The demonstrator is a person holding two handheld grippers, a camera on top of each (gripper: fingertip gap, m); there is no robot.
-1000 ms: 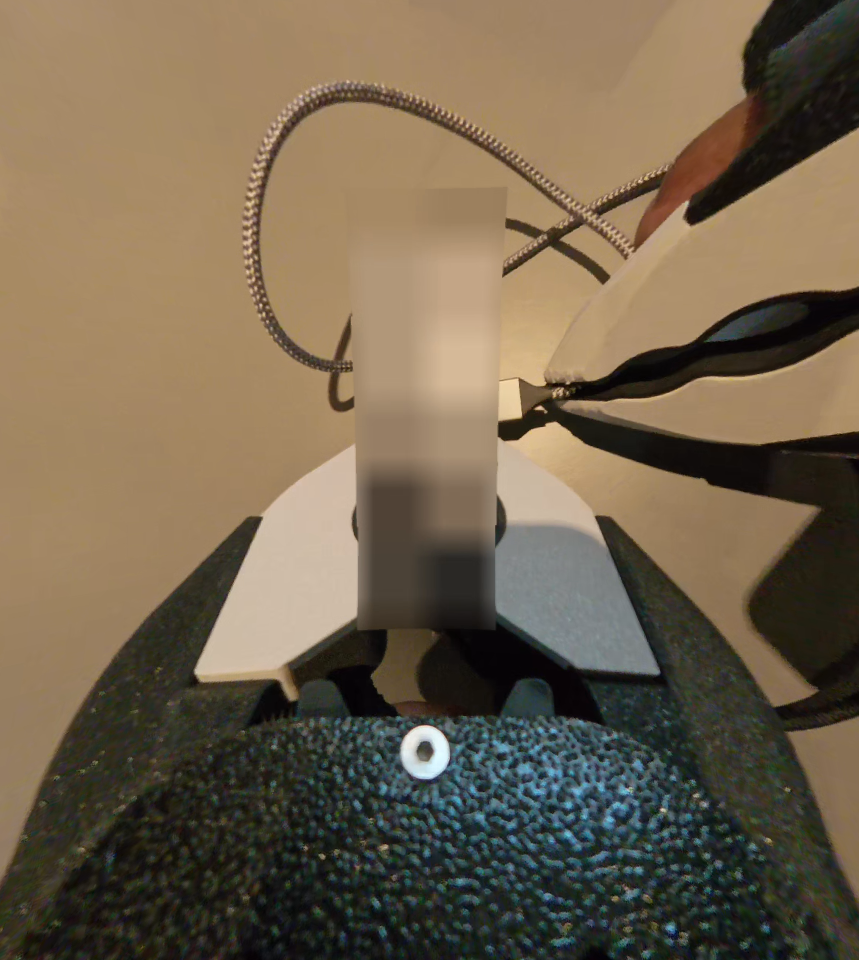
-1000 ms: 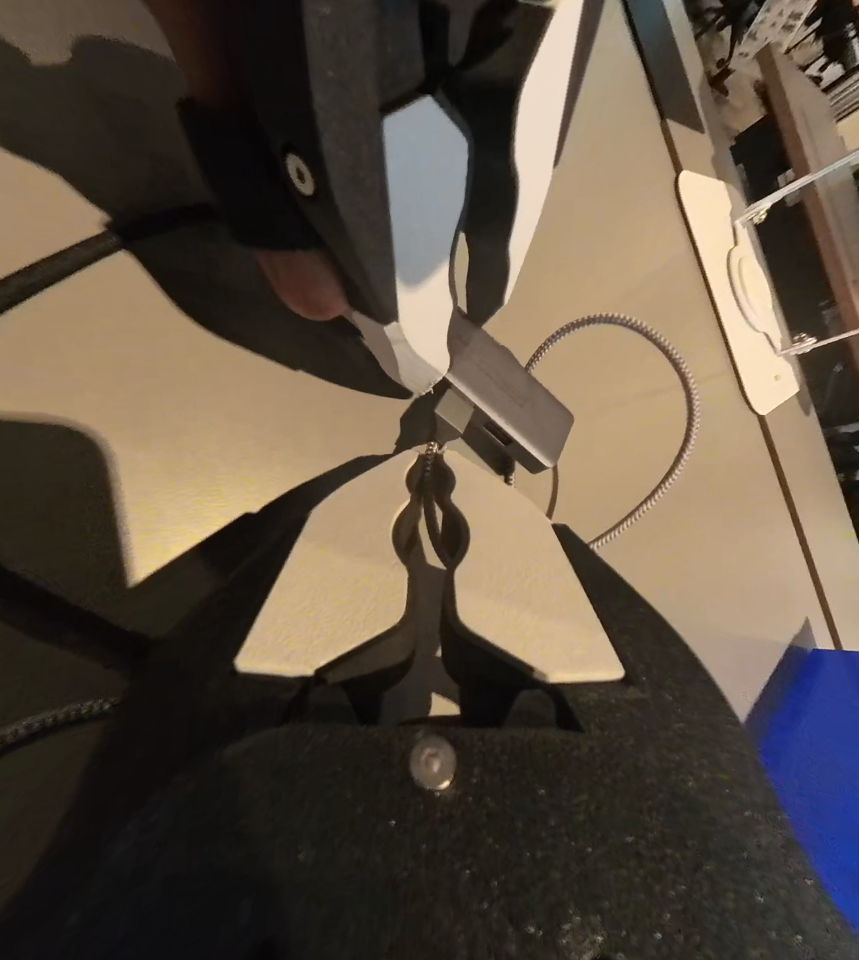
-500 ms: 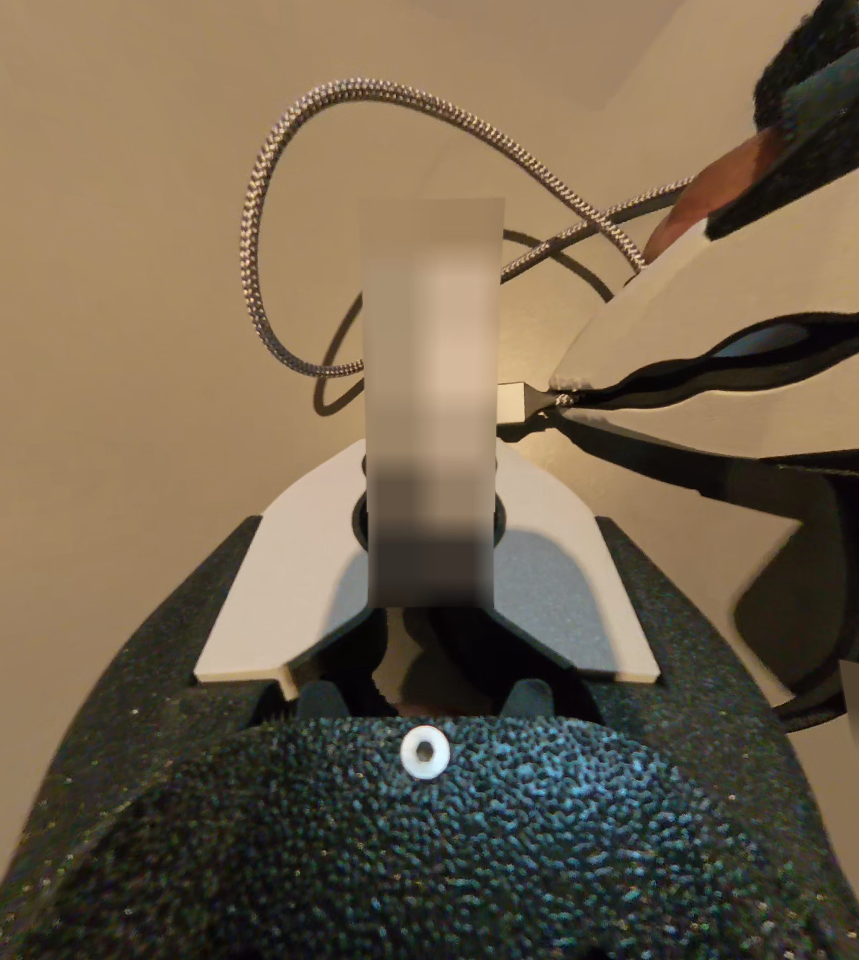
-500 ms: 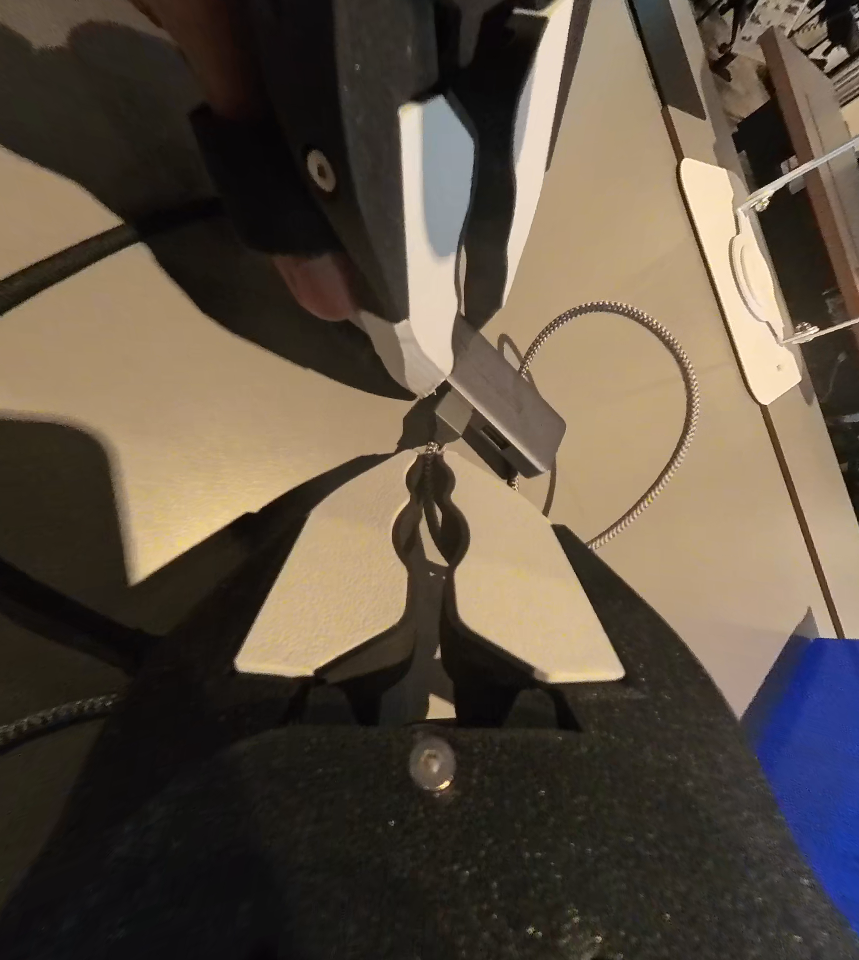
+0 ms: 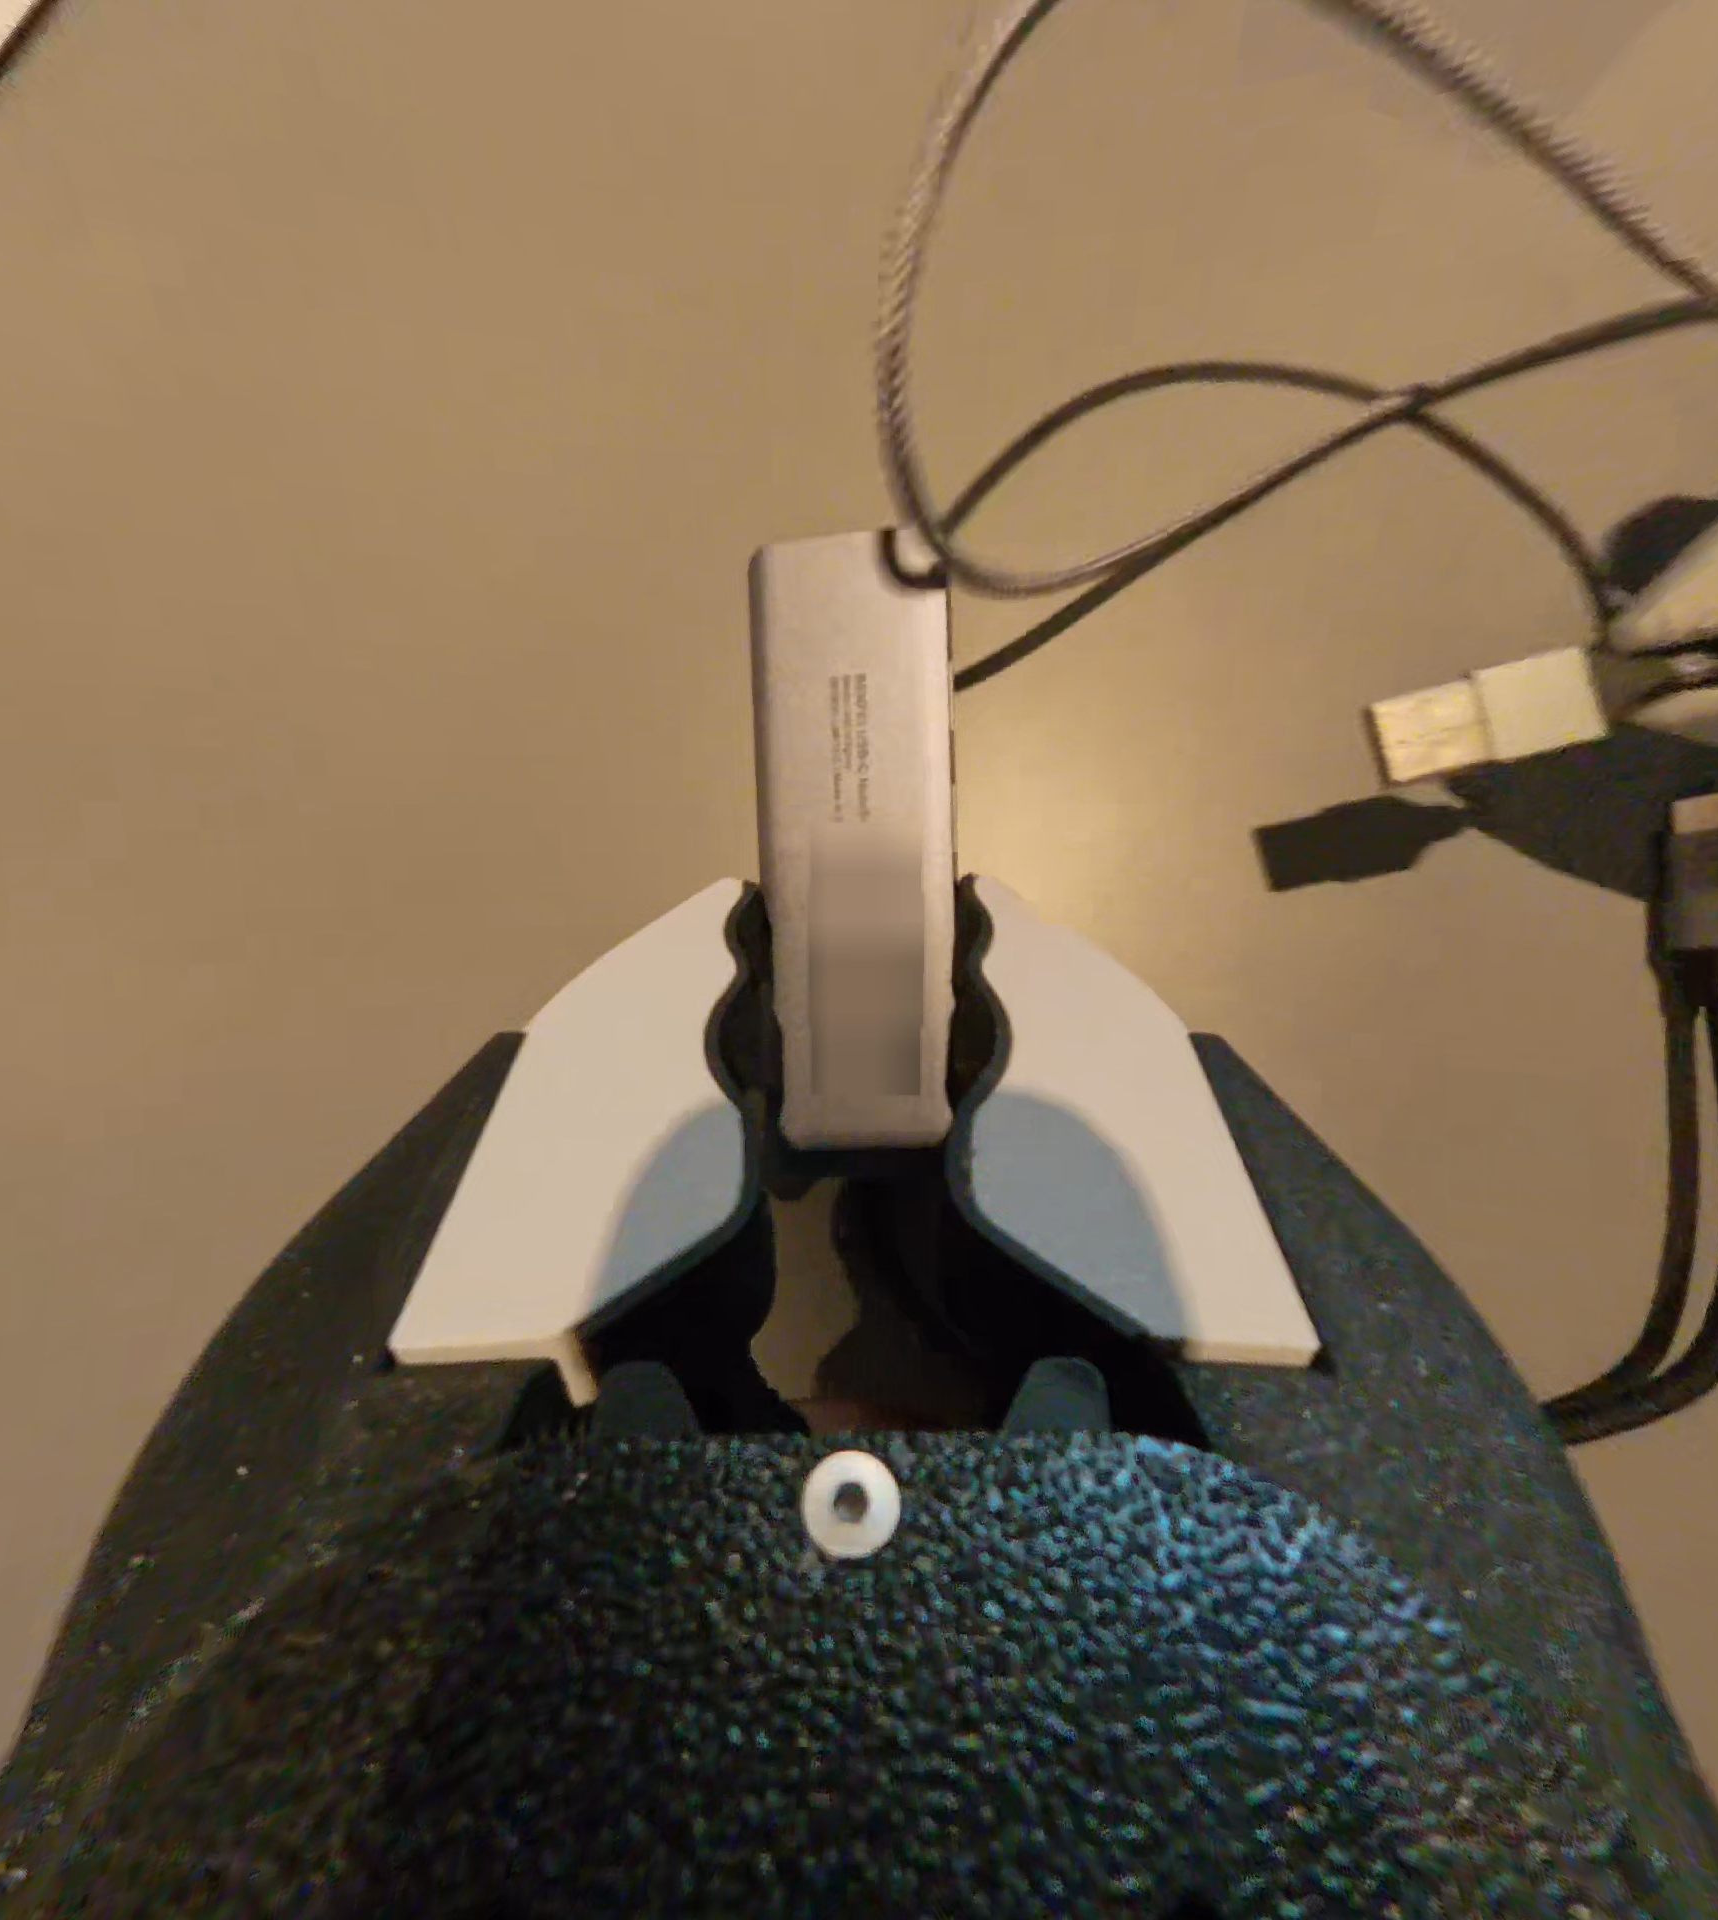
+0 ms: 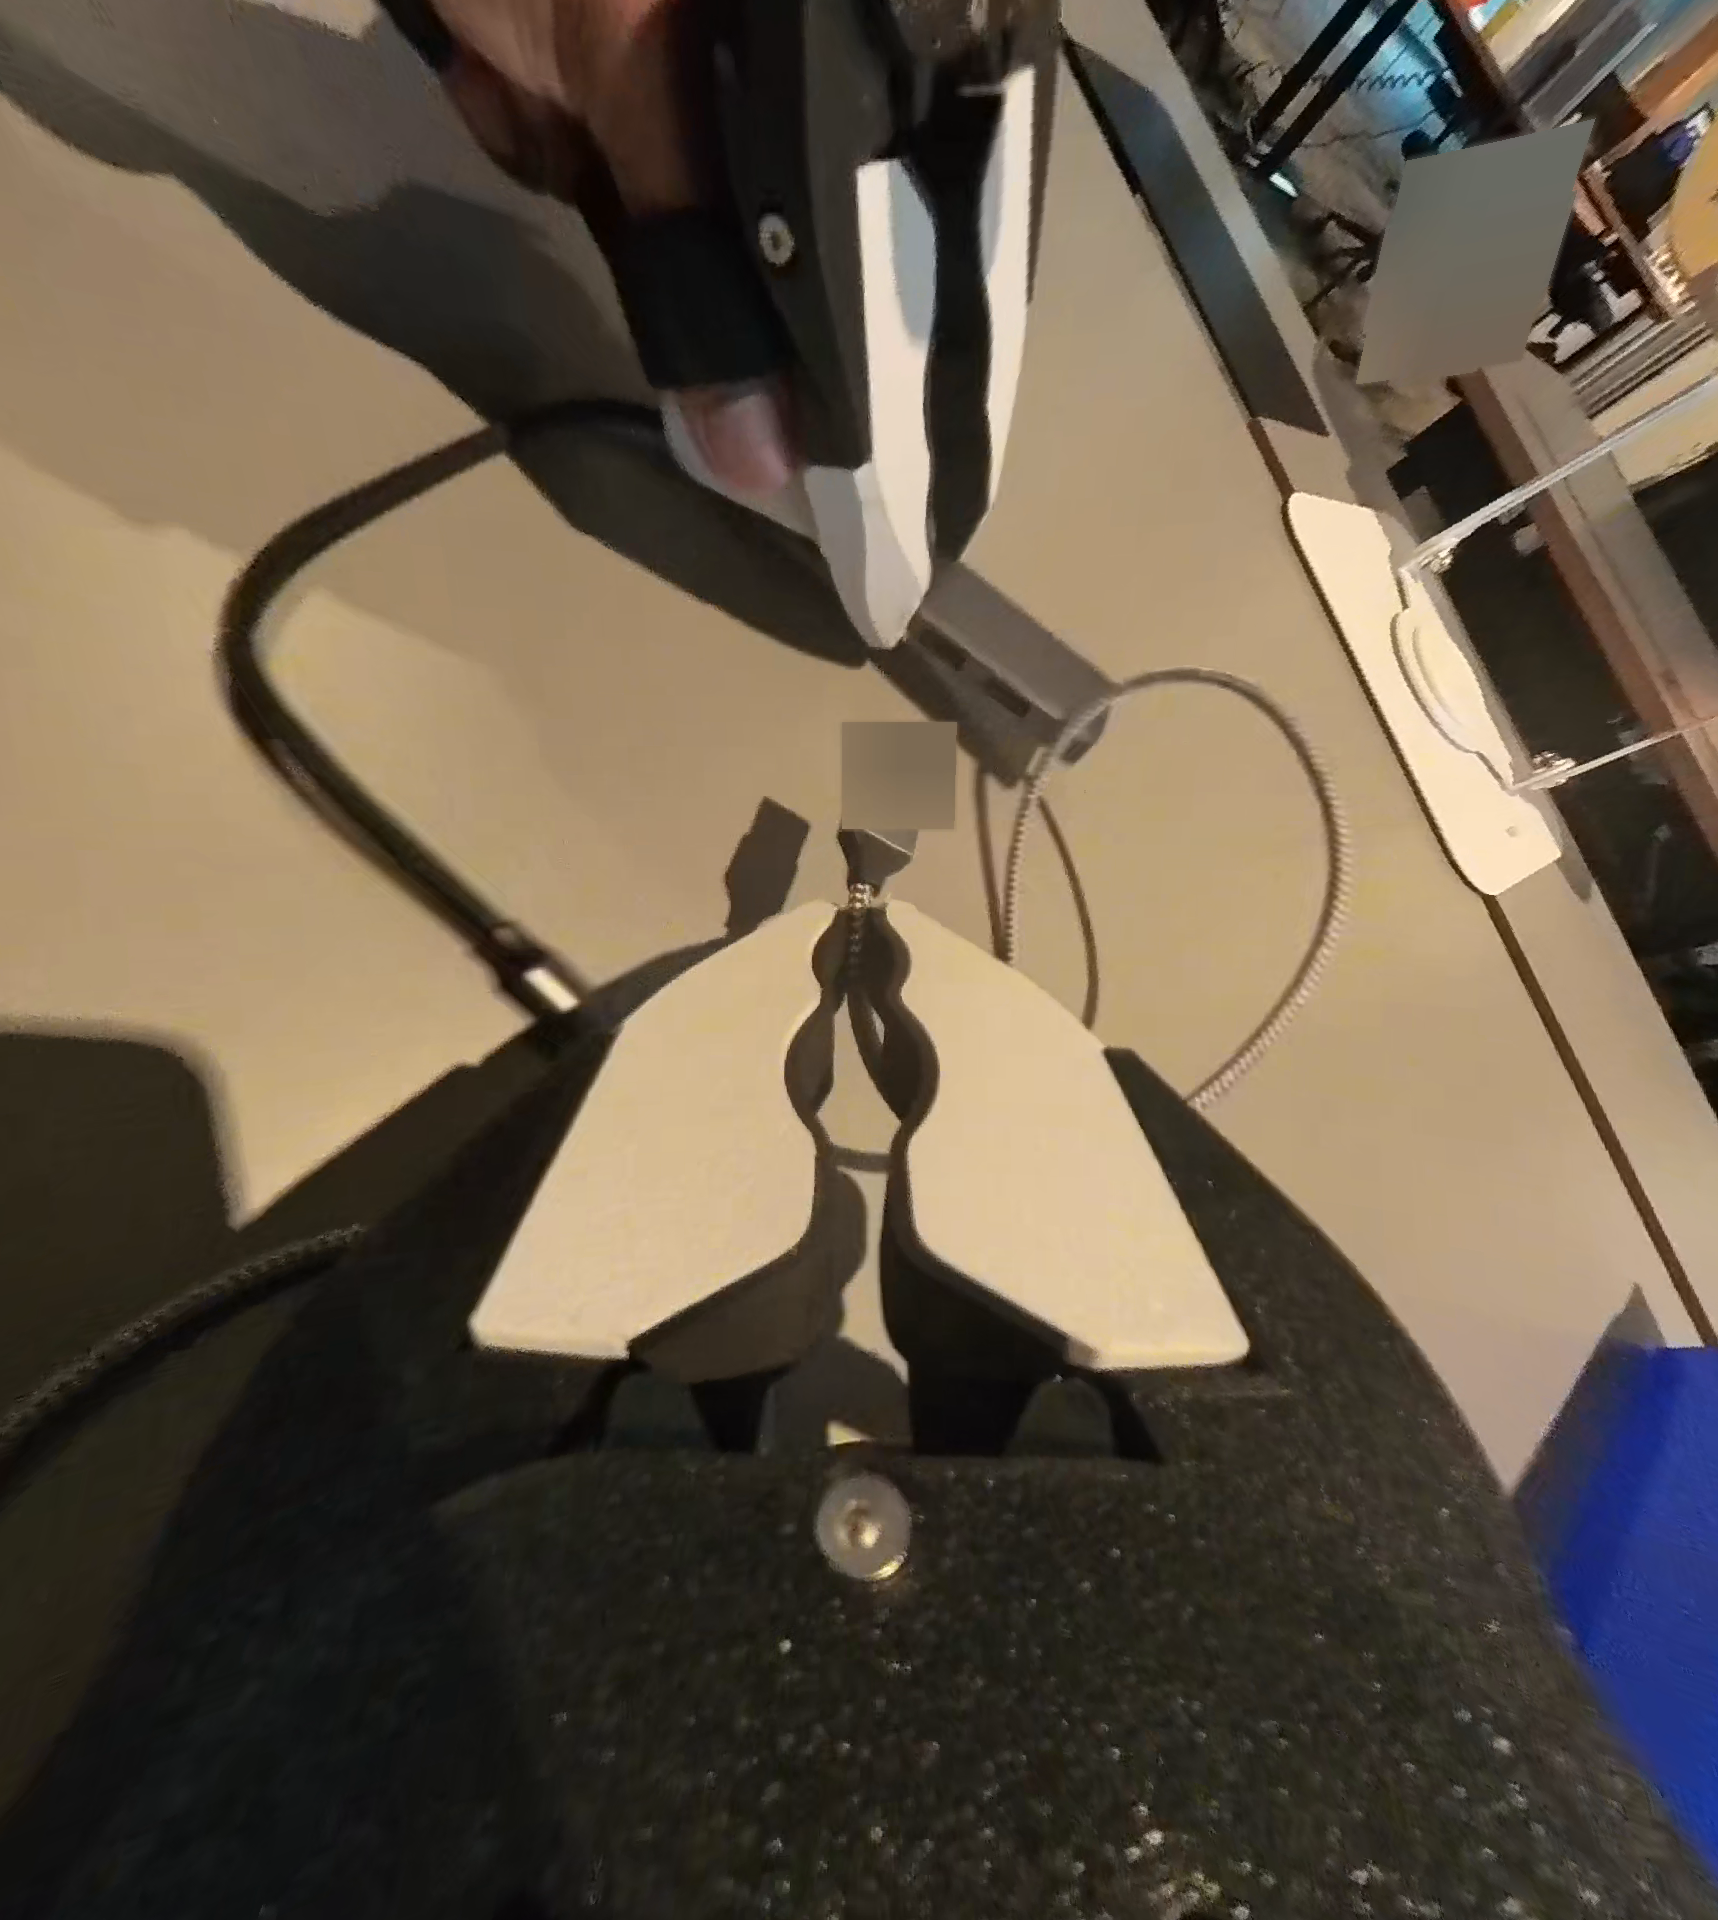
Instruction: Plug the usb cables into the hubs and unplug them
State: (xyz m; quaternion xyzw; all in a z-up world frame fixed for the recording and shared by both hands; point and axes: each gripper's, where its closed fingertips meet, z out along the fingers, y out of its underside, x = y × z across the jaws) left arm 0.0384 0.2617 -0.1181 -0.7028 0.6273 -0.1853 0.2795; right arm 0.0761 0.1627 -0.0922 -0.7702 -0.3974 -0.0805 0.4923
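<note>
Above the desk [image 5: 315,520]: grey hub [image 5: 855,831], clamped in your left gripper [image 5: 860,997] fingers; USB plug [image 5: 1489,727], pinched by your right gripper [image 6: 860,914], clear of the ports. This unplugging looks done; other cables possibly remain.

My left wrist view looks forward along the left gripper [image 5: 860,894], tilted down at the beige table [image 5: 315,520], very near; the grey hub [image 5: 855,790] stands at frame centre. My right wrist view looks along the right gripper [image 6: 863,906], also downward and close, with shelves at the upper right. Both views share the hub [image 6: 1000,675], the braided cable [image 6: 1322,883] and the table [image 6: 159,779]; each one sees the other gripper, at right edge in the left view [image 5: 1707,613], at top centre in the right [image 6: 922,582].
</note>
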